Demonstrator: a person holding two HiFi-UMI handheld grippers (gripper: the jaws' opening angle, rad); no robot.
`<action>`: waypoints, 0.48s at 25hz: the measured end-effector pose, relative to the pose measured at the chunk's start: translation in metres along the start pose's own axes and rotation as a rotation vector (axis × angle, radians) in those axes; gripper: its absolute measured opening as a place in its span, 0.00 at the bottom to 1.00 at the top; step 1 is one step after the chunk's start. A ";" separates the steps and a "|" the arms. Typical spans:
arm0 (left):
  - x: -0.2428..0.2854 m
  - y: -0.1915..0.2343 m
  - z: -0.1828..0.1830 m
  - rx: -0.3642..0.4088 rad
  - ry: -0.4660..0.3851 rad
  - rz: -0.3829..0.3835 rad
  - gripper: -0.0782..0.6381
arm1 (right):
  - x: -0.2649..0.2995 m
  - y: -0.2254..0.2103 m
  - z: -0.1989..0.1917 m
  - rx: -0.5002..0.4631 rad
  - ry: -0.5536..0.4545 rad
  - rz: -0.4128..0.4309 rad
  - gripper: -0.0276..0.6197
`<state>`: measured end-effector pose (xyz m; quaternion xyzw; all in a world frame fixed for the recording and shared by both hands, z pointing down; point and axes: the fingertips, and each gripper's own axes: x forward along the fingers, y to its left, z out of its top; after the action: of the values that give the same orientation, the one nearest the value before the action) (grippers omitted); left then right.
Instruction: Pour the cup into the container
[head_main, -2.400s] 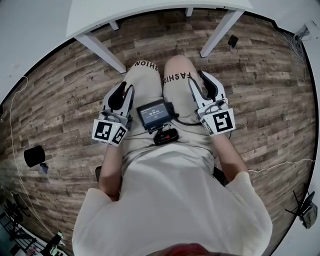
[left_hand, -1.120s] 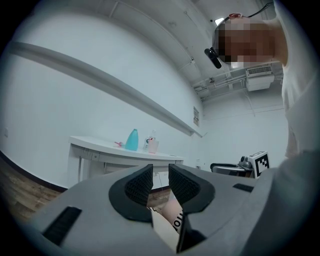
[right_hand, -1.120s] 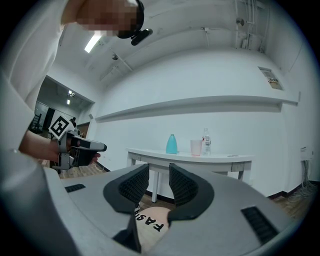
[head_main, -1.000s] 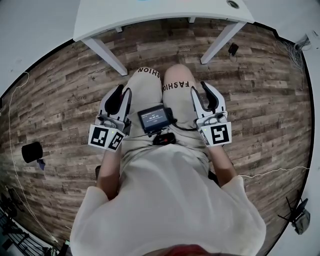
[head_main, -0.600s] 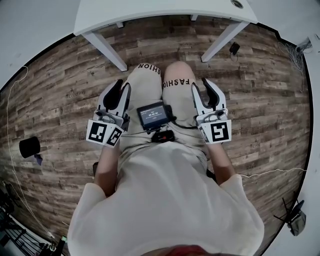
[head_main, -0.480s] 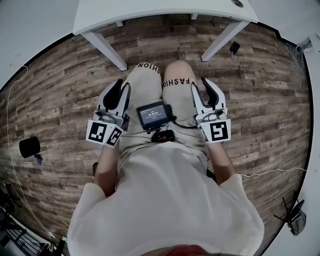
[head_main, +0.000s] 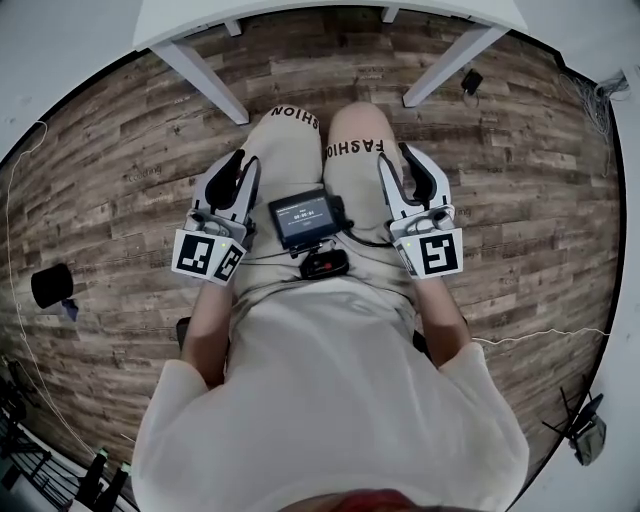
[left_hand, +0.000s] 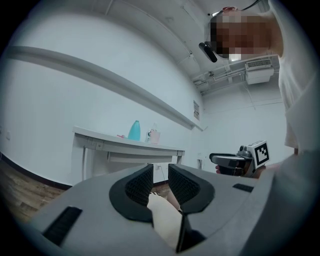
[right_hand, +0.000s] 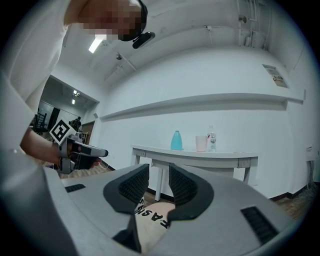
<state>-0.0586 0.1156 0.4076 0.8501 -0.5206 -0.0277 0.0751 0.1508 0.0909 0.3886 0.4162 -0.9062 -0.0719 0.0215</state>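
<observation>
A pink cup (right_hand: 201, 143) stands on the white table (right_hand: 200, 154) ahead, between a teal bottle (right_hand: 176, 140) and a clear bottle (right_hand: 212, 138). The left gripper view shows the cup (left_hand: 155, 136) and teal bottle (left_hand: 134, 130) too, small and far. My left gripper (head_main: 246, 162) lies over the left thigh and my right gripper (head_main: 393, 155) over the right thigh, both pointing level at the table. Each holds nothing, with only a narrow slit between its pads (left_hand: 140, 185) (right_hand: 132, 186). Both grippers are well short of the table.
A small device with a screen (head_main: 305, 218) sits on the lap between the grippers. The table's legs (head_main: 200, 85) (head_main: 445, 70) stand on wood flooring in front of the knees. A black object (head_main: 50, 285) and thin cables lie on the floor at left.
The head view has shifted, so less of the table top shows at the upper edge. Both grippers stay over the thighs with their jaws as before.
</observation>
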 end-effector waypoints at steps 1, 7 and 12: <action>0.000 0.000 -0.002 0.001 0.002 0.002 0.25 | 0.000 0.000 0.000 0.001 0.000 0.002 0.23; -0.003 0.007 -0.009 -0.015 0.006 0.022 0.25 | 0.000 -0.001 -0.002 -0.001 0.009 -0.002 0.23; -0.003 0.008 -0.009 -0.020 0.004 0.022 0.25 | 0.000 0.000 -0.005 -0.004 0.015 -0.009 0.23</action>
<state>-0.0654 0.1156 0.4181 0.8435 -0.5295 -0.0306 0.0850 0.1514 0.0901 0.3931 0.4206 -0.9040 -0.0706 0.0287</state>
